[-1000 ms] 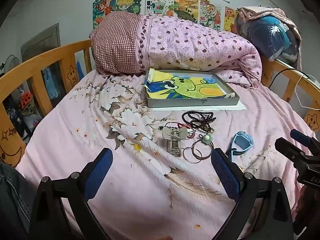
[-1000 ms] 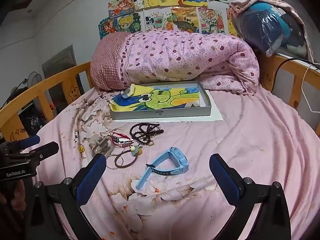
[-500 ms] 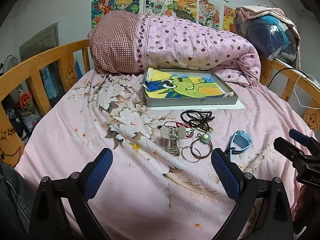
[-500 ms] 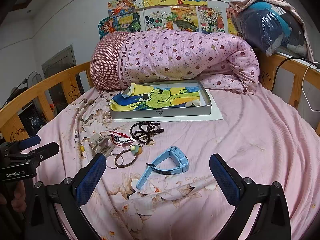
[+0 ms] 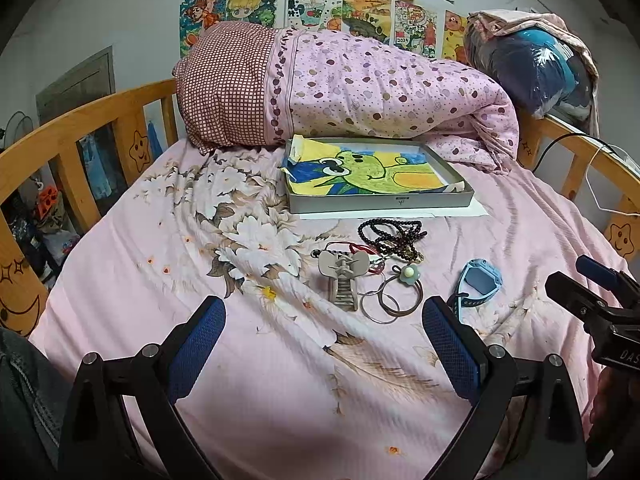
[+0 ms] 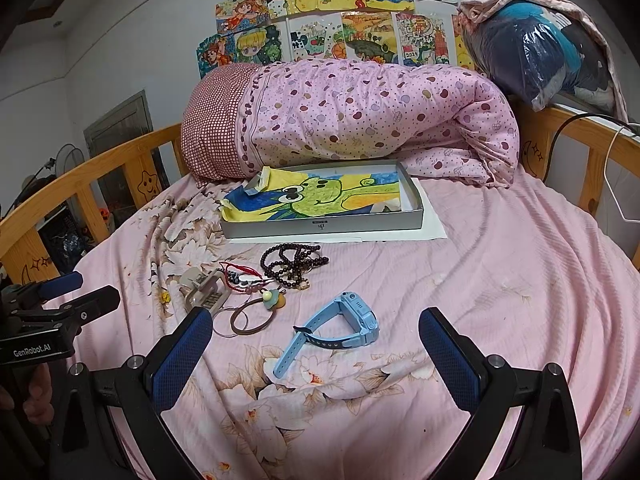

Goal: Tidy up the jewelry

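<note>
Jewelry lies on the pink floral bedsheet: a dark bead necklace (image 5: 394, 238) (image 6: 294, 264), a grey hair clip (image 5: 344, 278) (image 6: 204, 290), a red cord bracelet (image 6: 242, 276), thin bangles with a flower charm (image 5: 394, 298) (image 6: 252, 318), and a light blue watch (image 5: 478, 282) (image 6: 344, 326). A grey shallow box (image 5: 380, 204) (image 6: 324, 226) lined with a frog drawing sits behind them. My left gripper (image 5: 322, 340) is open and empty, just short of the clip and bangles. My right gripper (image 6: 314, 350) is open and empty, with the watch between its fingers' line.
A rolled pink dotted quilt (image 5: 360, 88) lies behind the box. Wooden bed rails (image 5: 80, 140) (image 6: 592, 148) run along both sides. A plastic-wrapped bundle (image 6: 544, 48) sits at the back right. A white paper sheet (image 6: 432, 228) lies under the box.
Both grippers have stayed open and nearly still; the left wrist view has shifted very slightly. Nothing on the bed has moved.
</note>
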A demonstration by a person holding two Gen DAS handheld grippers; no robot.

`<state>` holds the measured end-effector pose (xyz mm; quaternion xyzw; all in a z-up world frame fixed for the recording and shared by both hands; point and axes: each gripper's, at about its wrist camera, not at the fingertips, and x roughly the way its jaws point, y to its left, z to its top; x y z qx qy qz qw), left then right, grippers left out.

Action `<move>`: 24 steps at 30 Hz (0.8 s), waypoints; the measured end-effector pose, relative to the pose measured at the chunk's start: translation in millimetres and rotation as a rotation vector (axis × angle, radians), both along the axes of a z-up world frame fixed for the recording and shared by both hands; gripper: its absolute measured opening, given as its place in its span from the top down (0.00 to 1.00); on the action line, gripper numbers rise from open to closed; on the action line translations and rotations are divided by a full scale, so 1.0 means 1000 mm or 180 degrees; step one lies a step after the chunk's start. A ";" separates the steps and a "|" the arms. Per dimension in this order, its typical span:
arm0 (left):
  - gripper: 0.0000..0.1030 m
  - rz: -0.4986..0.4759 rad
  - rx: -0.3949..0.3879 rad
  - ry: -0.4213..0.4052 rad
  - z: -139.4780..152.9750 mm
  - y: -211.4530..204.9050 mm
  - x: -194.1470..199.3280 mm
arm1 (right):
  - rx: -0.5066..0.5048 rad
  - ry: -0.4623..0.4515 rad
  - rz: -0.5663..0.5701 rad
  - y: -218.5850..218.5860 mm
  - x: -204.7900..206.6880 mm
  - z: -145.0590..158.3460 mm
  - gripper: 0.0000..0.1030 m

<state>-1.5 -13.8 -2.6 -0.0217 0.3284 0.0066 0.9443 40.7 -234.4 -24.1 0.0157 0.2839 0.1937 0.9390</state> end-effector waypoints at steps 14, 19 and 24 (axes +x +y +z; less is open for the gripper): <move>0.07 0.0006 0.0013 -0.0004 0.000 -0.001 0.001 | 0.0007 0.0007 0.0003 0.000 0.001 0.000 0.00; 0.06 0.0008 0.0011 -0.0002 0.000 -0.001 0.001 | 0.0005 0.0008 0.0003 0.000 0.001 -0.001 0.00; 0.06 0.0008 0.0012 -0.0002 0.000 -0.001 0.001 | 0.0008 0.0009 0.0003 0.000 0.001 -0.001 0.00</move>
